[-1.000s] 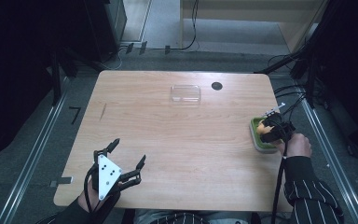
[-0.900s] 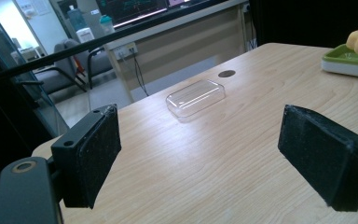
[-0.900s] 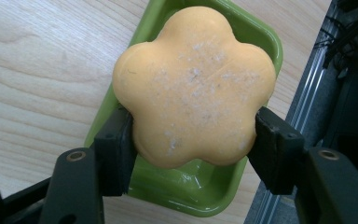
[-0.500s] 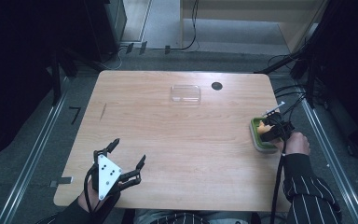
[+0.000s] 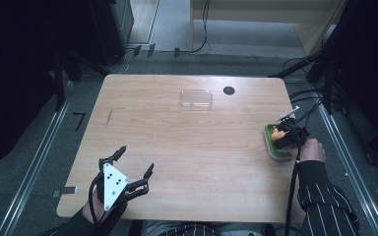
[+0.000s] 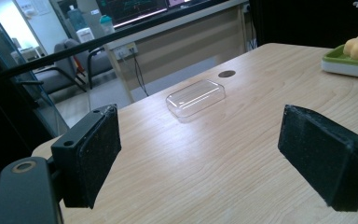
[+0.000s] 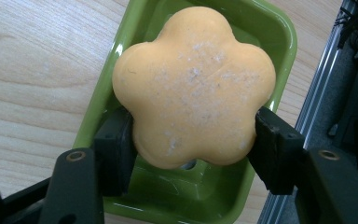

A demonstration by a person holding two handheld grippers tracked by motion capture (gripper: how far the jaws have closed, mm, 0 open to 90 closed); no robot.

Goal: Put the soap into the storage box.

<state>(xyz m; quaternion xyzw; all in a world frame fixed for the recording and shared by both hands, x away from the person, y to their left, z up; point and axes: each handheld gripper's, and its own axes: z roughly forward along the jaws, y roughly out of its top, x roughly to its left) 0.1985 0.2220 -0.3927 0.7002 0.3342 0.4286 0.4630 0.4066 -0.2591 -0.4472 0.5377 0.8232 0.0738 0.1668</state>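
Orange flower-shaped soap (image 7: 193, 84) — green dish (image 7: 242, 28), pale wood-grain table (image 5: 187, 147), black-and-white striped sleeve (image 5: 325, 196).

Worktop (image 5: 192, 147): light wood grain, rounded corners, fills the middle of the high view. Grey floor (image 5: 39, 147) around it.

Directly on the worktop:
- Clear plastic lid or shallow box (image 5: 196, 98), upper centre of the frame, lying flat near the far edge; seen mid-frame in the left gripper view (image 6: 196, 97).
- Small dark round disc or hole (image 5: 229, 90), just right of the clear box, apart from it.
- Green dish (image 5: 274, 145) at the right edge of the frame; glossy green inside (image 7: 242, 23).
- Short dark mark (image 5: 109, 117), left part of the surface.
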